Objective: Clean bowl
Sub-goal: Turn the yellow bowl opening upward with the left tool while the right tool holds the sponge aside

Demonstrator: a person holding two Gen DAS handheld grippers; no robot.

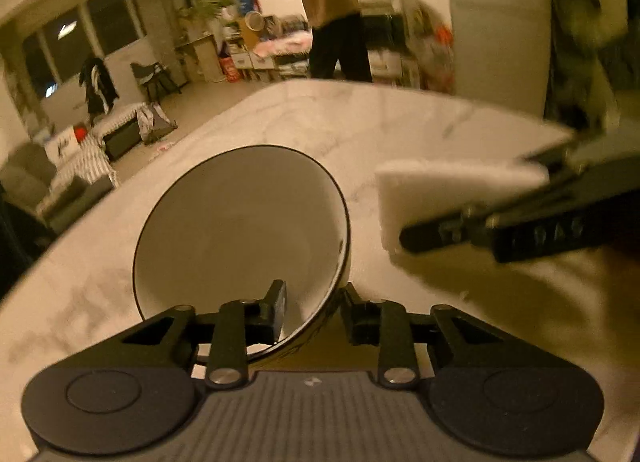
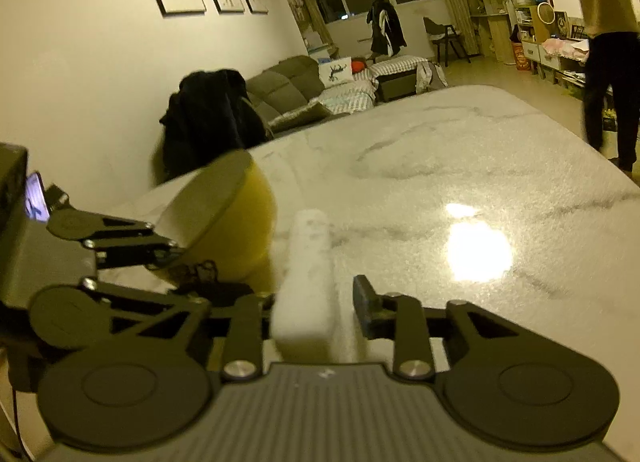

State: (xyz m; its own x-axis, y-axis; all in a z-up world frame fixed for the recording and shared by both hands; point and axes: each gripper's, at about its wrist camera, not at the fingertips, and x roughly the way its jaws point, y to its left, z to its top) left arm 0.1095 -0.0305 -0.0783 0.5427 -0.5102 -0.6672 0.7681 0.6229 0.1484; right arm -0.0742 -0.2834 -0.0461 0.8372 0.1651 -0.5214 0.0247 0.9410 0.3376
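Observation:
A white bowl (image 1: 240, 230) with a dark rim and yellow outside is tilted up off the marble table. My left gripper (image 1: 314, 310) is shut on the bowl's near rim, one finger inside, one outside. The bowl also shows in the right wrist view (image 2: 236, 218), at the left, held by the left gripper (image 2: 172, 258). A white sponge (image 2: 308, 282) stands between the fingers of my right gripper (image 2: 316, 310). The right finger stands a little apart from the sponge, the left finger is hidden behind it. In the left wrist view the sponge (image 1: 448, 202) is just right of the bowl, apart from it.
The marble table (image 2: 460, 166) stretches ahead with a bright light glare (image 2: 476, 250). A chair with a dark coat (image 2: 208, 118) stands at its far left edge. A person (image 2: 600, 42) stands beyond the far right corner. A sofa (image 2: 288, 90) is behind.

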